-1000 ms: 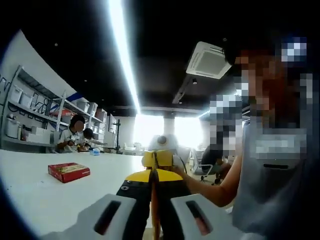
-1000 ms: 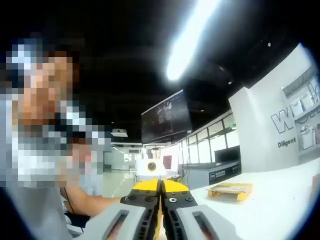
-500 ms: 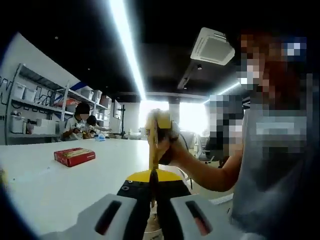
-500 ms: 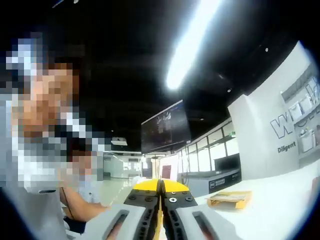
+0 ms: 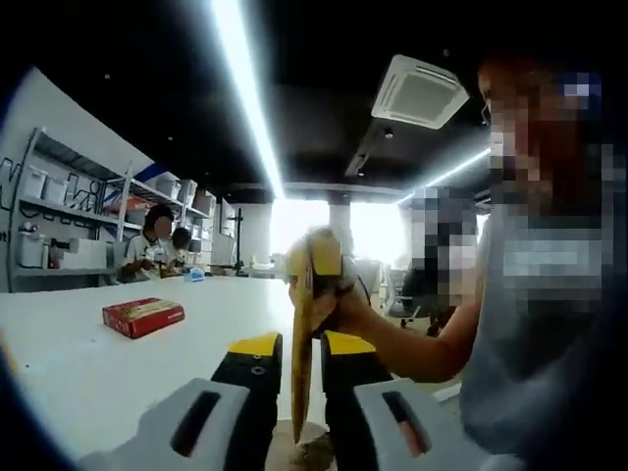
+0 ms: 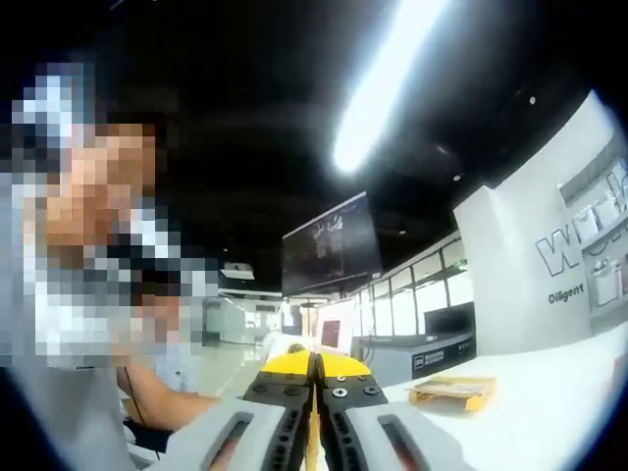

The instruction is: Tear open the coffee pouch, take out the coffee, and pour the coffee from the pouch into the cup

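White tabletop (image 5: 88,363) spreads across the left of your left gripper view, with a red box (image 5: 143,316) lying flat on it, well apart from your tool. Behind it stand shelves (image 5: 69,226) against the wall, and two people (image 5: 162,250) sit at the far end of the table. At the middle, your left gripper (image 5: 299,355) has its jaws parted, a clear gap between the yellow tips. A thin yellow pouch (image 5: 304,324) hangs edge-on in that gap, reaching down between the jaws; whether either jaw touches it you cannot tell from here. A hand (image 5: 339,304) holds the pouch near its top, its arm running off to the right towards a person in a grey top (image 5: 540,334). Overhead are a long ceiling light (image 5: 245,98) and a ceiling vent (image 5: 419,93).

In your right gripper view, the same grey-clad person fills the left side. At the middle, your right gripper (image 6: 314,365) has its jaws pressed together, with a thin yellow sliver caught along the seam between them; what it is cannot be told. To the right, a flat yellow packet (image 6: 451,392) lies on the white table (image 6: 549,392), with a dark screen (image 6: 332,245) hanging above.
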